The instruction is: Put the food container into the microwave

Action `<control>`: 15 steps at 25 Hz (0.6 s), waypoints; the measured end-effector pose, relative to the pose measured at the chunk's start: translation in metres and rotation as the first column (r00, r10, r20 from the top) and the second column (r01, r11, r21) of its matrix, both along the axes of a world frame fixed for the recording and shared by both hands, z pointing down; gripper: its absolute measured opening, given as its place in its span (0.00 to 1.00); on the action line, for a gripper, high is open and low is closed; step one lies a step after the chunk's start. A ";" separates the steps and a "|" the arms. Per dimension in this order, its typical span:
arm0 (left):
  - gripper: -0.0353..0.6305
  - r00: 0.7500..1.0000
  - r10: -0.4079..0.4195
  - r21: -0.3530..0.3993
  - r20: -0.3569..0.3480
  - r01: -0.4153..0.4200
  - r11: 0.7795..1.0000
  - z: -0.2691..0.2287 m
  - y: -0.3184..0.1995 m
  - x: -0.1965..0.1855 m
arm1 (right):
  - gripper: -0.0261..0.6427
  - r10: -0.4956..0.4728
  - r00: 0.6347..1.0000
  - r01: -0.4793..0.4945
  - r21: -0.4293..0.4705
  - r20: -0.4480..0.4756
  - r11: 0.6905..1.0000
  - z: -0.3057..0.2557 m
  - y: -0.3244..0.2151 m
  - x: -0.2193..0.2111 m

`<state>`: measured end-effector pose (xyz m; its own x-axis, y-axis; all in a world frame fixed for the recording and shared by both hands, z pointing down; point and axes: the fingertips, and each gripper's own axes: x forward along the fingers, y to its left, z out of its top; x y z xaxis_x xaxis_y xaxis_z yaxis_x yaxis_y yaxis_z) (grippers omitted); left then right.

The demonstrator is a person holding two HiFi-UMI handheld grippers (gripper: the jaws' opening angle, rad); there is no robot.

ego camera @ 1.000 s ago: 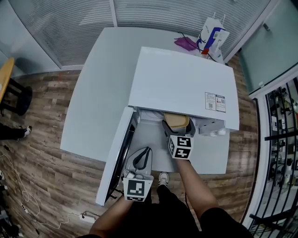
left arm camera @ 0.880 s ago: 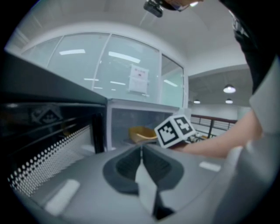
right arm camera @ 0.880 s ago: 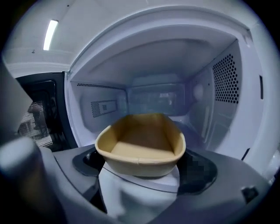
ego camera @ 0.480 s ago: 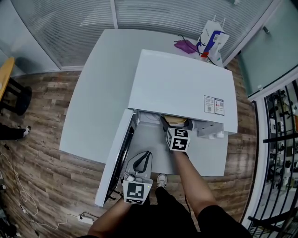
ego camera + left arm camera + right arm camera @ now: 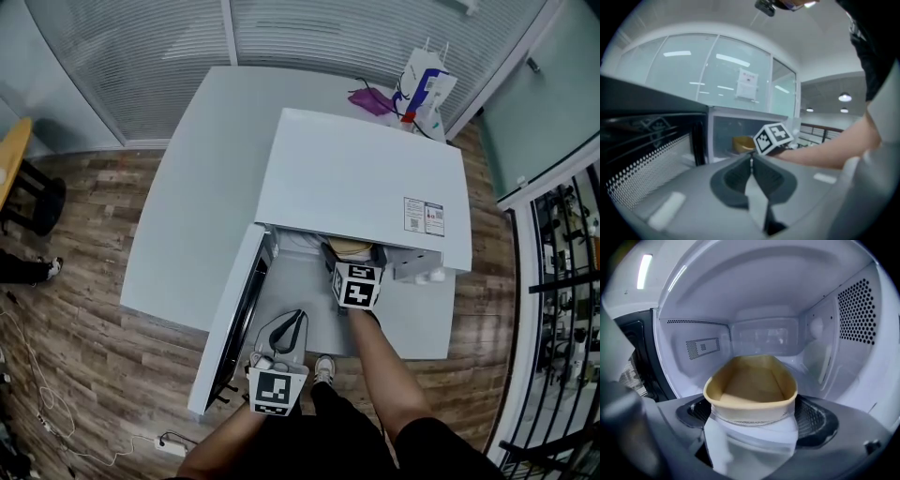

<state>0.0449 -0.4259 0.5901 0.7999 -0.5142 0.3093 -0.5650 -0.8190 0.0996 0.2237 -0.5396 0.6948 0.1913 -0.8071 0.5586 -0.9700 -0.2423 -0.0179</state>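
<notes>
One open-topped food container (image 5: 751,383) (tan), in right claw (image 5: 752,417), inside microwave (image 5: 366,178).

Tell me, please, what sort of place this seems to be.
Probably an office or lab room, not a home kitchen: the white microwave sits on a plain white table, beside glass partitions with blinds, over a wood-look floor.

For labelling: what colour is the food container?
Plain tan, no pattern. The container shows best in the right gripper view.

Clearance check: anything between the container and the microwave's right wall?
Nothing: right gripper view shows only bare cavity floor between food container and right wall.
</notes>
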 end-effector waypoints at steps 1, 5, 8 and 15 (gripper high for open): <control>0.08 1.000 -0.001 0.000 -0.001 0.001 1.000 -0.001 0.001 0.001 | 0.78 -0.003 1.000 0.003 0.001 0.004 1.000 -0.001 0.004 -0.001; 0.08 1.000 -0.003 0.006 -0.007 0.003 1.000 -0.005 0.005 0.005 | 0.78 -0.030 0.999 0.030 0.021 0.023 0.999 -0.011 0.022 -0.012; 0.08 1.000 -0.008 0.014 -0.016 0.009 1.000 -0.011 0.008 0.008 | 0.78 -0.056 0.997 0.054 0.054 0.043 0.997 -0.030 0.040 -0.024; 0.08 0.999 -0.024 0.038 -0.034 0.025 0.999 -0.030 0.016 0.013 | 0.78 -0.140 0.990 0.136 0.156 0.017 0.978 -0.094 0.082 -0.041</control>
<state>0.0580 -0.4099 0.5604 0.7967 -0.5445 0.2624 -0.5816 -0.8087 0.0878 0.1827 -0.4574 0.6005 0.0582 -0.9015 0.4288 -0.9926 -0.0983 -0.0719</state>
